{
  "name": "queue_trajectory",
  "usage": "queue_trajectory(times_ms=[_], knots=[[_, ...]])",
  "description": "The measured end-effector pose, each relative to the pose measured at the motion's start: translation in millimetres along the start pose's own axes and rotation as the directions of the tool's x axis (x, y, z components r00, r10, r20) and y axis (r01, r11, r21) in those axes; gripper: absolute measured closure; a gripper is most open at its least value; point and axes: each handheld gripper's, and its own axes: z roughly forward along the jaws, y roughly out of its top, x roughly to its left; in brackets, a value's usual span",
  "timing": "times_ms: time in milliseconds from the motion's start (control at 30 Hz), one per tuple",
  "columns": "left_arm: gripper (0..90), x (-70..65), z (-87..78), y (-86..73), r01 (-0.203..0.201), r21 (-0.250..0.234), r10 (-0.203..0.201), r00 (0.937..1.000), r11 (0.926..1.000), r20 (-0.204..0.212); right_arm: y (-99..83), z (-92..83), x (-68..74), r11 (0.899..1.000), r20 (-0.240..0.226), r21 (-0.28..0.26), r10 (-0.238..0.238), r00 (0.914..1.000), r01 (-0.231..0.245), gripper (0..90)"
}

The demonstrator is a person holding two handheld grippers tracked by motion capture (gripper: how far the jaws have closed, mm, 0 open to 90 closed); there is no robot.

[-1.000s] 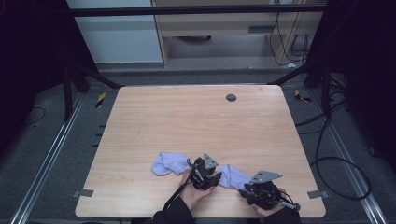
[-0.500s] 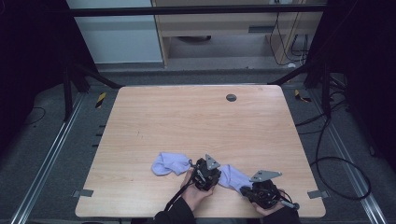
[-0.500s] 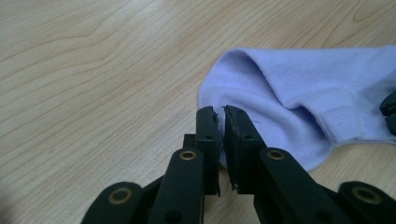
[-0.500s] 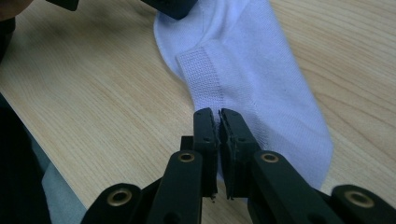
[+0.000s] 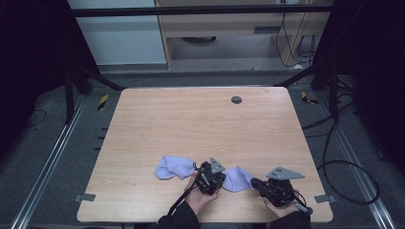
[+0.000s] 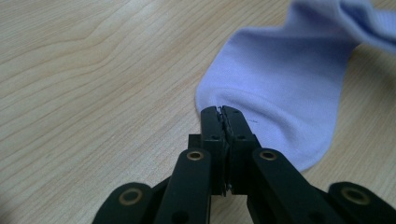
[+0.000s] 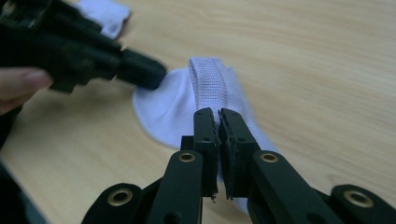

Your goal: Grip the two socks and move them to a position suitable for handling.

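Note:
A lavender sock [image 5: 239,177] lies near the table's front edge between my two grippers. My left gripper [image 5: 223,180] is at its left side. Its jaws have just been closing, and they now stand shut on the sock's rounded edge [image 6: 280,79], pinched at the left gripper's [image 6: 220,109] tips. My right gripper [image 5: 254,182] comes in from the right and is shut on the ribbed cuff [image 7: 208,79], with fabric caught at the right gripper's [image 7: 218,112] tips. The left gripper [image 7: 144,74] meets the sock [image 7: 163,107] opposite it. More lavender fabric [image 5: 169,168] lies left of the left gripper; I cannot tell whether it is the same sock.
The wooden table [image 5: 191,124] has a small dark round cap [image 5: 236,99] near its far edge. Dark frame posts and cables stand on the floor around it. A person's hand [image 7: 23,86] grips the left gripper's body.
The right gripper has edged slightly toward the sock. The left hand and the fabric lie where they were.

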Motion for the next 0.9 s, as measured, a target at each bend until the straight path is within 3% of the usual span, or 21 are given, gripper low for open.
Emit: queue_trajectory(times_ms=[200,500,633,733,900], knots=[[87.9,-1.2,0.4,-0.2,-0.009,-0.005,0.009,1.0000,0.9999,-0.005,6.4,4.5,-14.0,0.999,0.100,-0.039,0.029,0.9945,-0.025,85.3],[87.7,-0.6,0.6,-0.1,-0.017,-0.006,0.017,0.9998,0.9998,-0.002,8.5,15.3,-30.2,0.999,0.168,-0.013,0.041,0.9850,-0.040,82.7],[86.5,-1.0,0.7,-0.1,-0.015,-0.012,0.015,0.9999,0.9998,-0.002,9.0,15.5,-39.1,0.999,0.211,-0.017,0.052,0.9760,-0.050,77.8],[81.8,-0.9,0.3,0.1,-0.006,-0.021,0.006,1.0000,0.9998,-0.002,7.6,15.9,-47.6,0.999,0.266,-0.013,0.038,0.9633,-0.035,72.2],[72.0,1.4,-5.6,1.3,0.016,-0.043,-0.016,0.9999,0.9990,0.000,7.7,7.0,-52.2,0.998,0.280,-0.060,0.043,0.9590,-0.028,66.7]])
